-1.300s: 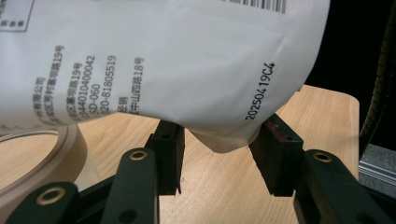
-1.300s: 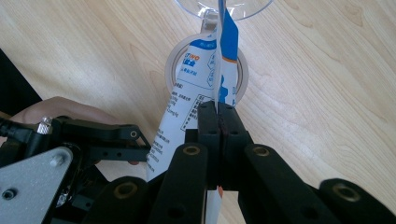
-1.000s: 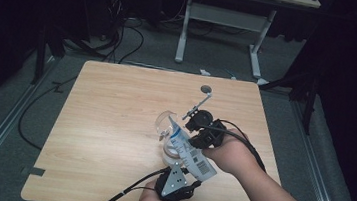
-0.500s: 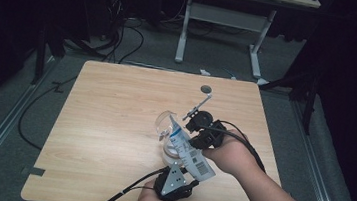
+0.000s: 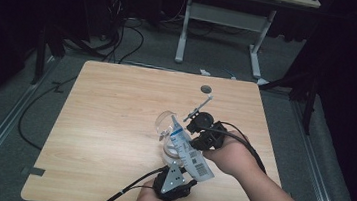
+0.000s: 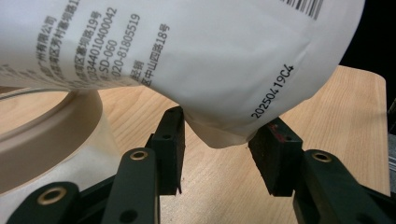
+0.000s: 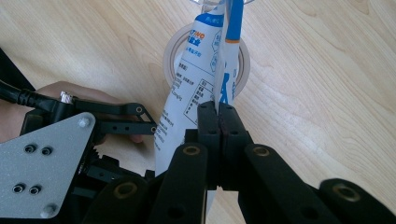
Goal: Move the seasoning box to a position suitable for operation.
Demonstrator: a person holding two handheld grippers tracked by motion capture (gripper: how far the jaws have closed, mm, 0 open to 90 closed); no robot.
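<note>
A white printed pouch is held tilted over a clear glass jar near the middle of the wooden table, its upper edge pinched flat by the closed right tongs, while its lower corner hangs between the half-open left tongs, whose pads appear to rest beside the fold rather than clamp it, though this is hard to judge in the left gripper view. A slip is the chief risk judged from here: the thin seam could be pulled out of the right tongs' narrow bite, and the pouch would drop past the jar's mouth. The jar, light and near the pouch, could be tipped if nudged. A roll of tape lies directly under the pouch, and the trailing cable is draped at the table's near edge; a small dark disc sits well apart at the far side.
</note>
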